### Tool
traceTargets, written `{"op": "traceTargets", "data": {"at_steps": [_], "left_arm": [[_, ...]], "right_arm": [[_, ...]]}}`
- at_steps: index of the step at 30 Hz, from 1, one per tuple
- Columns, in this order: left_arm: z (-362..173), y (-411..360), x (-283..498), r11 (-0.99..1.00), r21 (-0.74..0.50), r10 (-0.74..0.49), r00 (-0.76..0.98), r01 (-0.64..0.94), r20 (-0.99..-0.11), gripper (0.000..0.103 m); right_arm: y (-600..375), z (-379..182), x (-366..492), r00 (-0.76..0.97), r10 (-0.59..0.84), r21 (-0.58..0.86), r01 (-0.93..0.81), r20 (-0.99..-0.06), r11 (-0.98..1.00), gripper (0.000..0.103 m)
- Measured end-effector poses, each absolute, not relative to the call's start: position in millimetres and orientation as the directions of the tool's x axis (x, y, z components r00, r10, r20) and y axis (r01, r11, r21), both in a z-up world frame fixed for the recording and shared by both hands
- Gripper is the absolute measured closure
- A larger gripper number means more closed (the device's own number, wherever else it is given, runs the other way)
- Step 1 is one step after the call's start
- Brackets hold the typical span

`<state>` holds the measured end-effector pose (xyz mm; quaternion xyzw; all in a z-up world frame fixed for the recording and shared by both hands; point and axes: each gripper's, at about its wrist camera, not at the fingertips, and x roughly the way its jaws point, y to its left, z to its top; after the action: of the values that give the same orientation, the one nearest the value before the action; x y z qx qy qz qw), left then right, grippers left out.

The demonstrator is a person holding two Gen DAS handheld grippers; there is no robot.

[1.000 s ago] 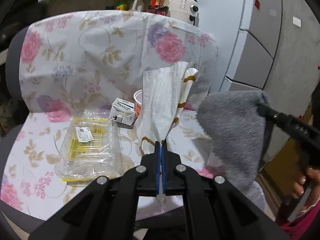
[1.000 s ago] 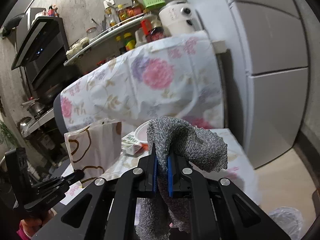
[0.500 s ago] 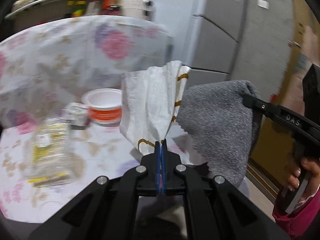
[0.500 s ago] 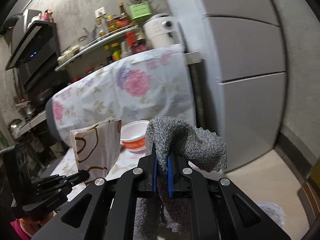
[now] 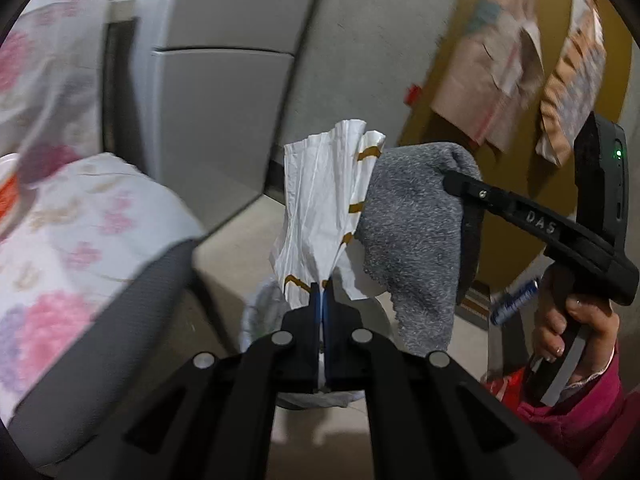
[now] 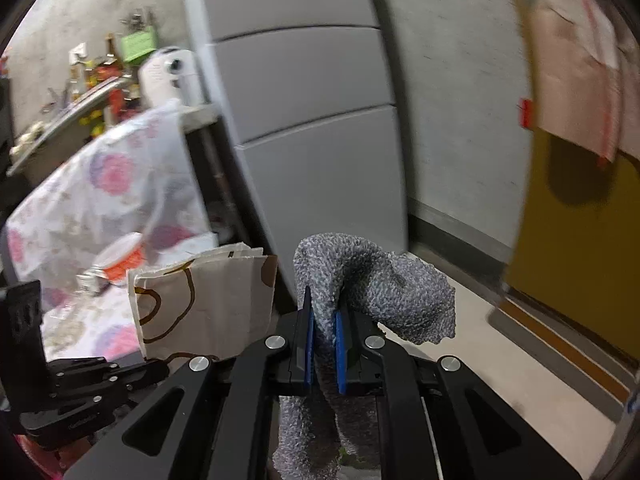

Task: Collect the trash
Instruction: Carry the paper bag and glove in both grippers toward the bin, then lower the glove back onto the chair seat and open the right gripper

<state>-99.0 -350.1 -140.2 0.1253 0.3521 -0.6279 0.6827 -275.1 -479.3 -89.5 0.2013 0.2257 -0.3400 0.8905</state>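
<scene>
Fridge (image 6: 320, 120): big grey one, fills most of the background in both wrist views, standing just beside the floral-covered furniture.
Floral cover (image 5: 80, 220): white cloth with pink and purple flowers, draped over what looks like a grey chair or couch, off at the left edge of the left wrist view. Pretty blurry.
Floor (image 6: 520, 380): pale and plain, with a yellow wall or door (image 6: 580, 240) on the right side.
Grey cloth (image 6: 372, 280): knit, sock-like thing, flopped over to the right and hanging down below the right gripper too. In the left wrist view it sits right up against the paper bag.
Paper bag (image 5: 324, 208): crumpled white with brown printed loops, sticking upward out of the left gripper, up in the air over the floor.
Right gripper (image 6: 322, 344): blue pads pinching the grey cloth, with a narrow gap that the fabric fills. A hand (image 5: 568, 328) in a pink sleeve holds its handle.
Left gripper (image 5: 320, 300): pads pressed tight together on the bottom edge of the paper bag.
Orange-and-white cup (image 6: 120, 260): on the floral cover beside some other small trash that's too blurry to call.
</scene>
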Motion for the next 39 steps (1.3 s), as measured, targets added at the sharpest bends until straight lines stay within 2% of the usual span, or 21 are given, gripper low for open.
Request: {"op": "traceTargets", "data": {"at_steps": [3, 9, 12, 14, 17, 21, 28, 33, 35, 39], "left_arm": [[-156.4, -366.7, -114.7, 0.165, -0.256, -0.749, -0.048, 0.952, -0.661, 0.103], [-186.4, -393.1, -126.6, 0.156, -0.237, -0.683, -0.069, 0.959, -0.727, 0.103], [-197.0, -405.2, -124.6, 0.164, -0.236, -0.651, -0.074, 0.958, -0.756, 0.103], [-202.2, -406.7, -119.4, 0.179, -0.243, -0.638, -0.075, 0.953, -0.766, 0.103], [-199.5, -400.7, -113.8, 0.197, -0.243, -0.648, -0.060, 0.950, -0.759, 0.103], [-178.7, -383.0, -98.4, 0.236, -0.233, -0.690, -0.007, 0.943, -0.724, 0.103], [-120.9, -318.2, -49.8, 0.404, -0.197, -0.729, 0.185, 0.893, -0.659, 0.103], [-84.1, -254.9, -11.8, 0.567, -0.134, -0.690, 0.379, 0.813, -0.617, 0.103], [-76.4, -232.6, 2.3, 0.612, -0.131, -0.673, 0.427, 0.780, -0.604, 0.103], [-63.7, -185.7, 36.6, 0.716, -0.142, -0.616, 0.524, 0.684, -0.588, 0.103]], "right_arm": [[-488.0, -117.7, -287.0, 0.609, -0.536, 0.174, 0.740, -0.585, 0.650, 0.093], [-510.5, -160.6, -294.2, 0.593, -0.479, 0.248, 0.758, -0.647, 0.603, 0.092], [-523.4, -177.3, -292.9, 0.615, -0.418, 0.313, 0.743, -0.669, 0.591, 0.092], [-536.0, -189.5, -292.8, 0.650, -0.346, 0.409, 0.722, -0.676, 0.558, 0.093], [-544.2, -187.5, -290.1, 0.715, -0.270, 0.515, 0.667, -0.645, 0.538, 0.094], [-544.6, -155.4, -271.7, 0.825, -0.168, 0.635, 0.529, -0.539, 0.563, 0.094], [-511.3, -44.9, -227.4, 0.933, -0.032, 0.597, 0.255, -0.358, 0.760, 0.094], [-492.0, 11.5, -178.0, 0.958, 0.162, 0.668, 0.040, -0.237, 0.743, 0.094], [-479.1, 30.1, -146.6, 0.949, 0.224, 0.698, -0.005, -0.222, 0.716, 0.094], [-444.7, 44.8, -86.1, 0.914, 0.261, 0.690, 0.028, -0.310, 0.723, 0.093]]}}
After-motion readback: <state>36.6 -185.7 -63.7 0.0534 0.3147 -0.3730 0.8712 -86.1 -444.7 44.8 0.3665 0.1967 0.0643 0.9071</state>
